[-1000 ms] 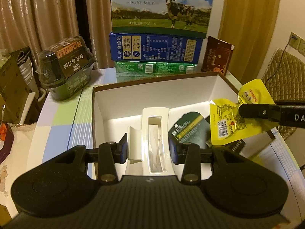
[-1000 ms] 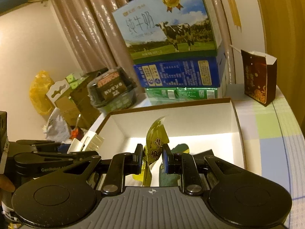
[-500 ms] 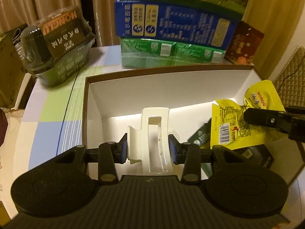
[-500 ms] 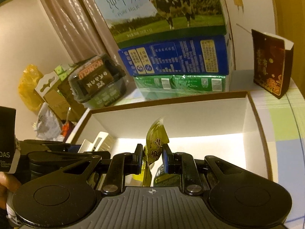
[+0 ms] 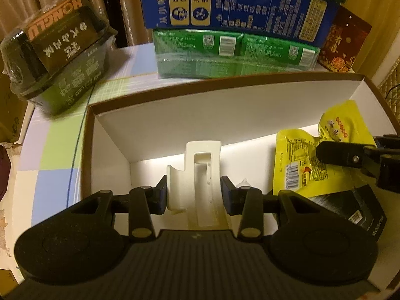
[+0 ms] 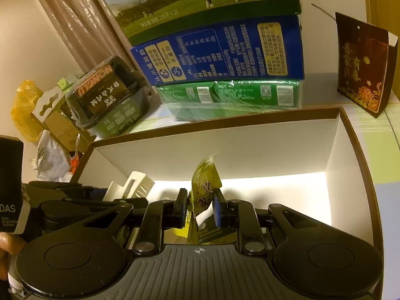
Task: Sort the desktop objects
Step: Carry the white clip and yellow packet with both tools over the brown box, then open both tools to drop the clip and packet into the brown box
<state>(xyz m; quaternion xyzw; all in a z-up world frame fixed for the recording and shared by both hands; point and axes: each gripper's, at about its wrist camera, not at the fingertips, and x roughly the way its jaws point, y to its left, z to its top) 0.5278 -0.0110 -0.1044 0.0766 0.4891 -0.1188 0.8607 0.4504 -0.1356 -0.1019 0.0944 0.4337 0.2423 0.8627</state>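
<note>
My left tongs (image 5: 193, 195) clamp the white clip (image 5: 197, 175); my right tongs (image 6: 200, 208) pinch the yellow packet (image 6: 203, 187). Both hang inside the box (image 5: 175, 110). I'd lower each to the floor below before releasing.

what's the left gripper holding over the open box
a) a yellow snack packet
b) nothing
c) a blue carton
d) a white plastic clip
d: the left gripper is clamped on a white plastic clip above the white-lined box; the yellow snack packet is in the right gripper.
</note>
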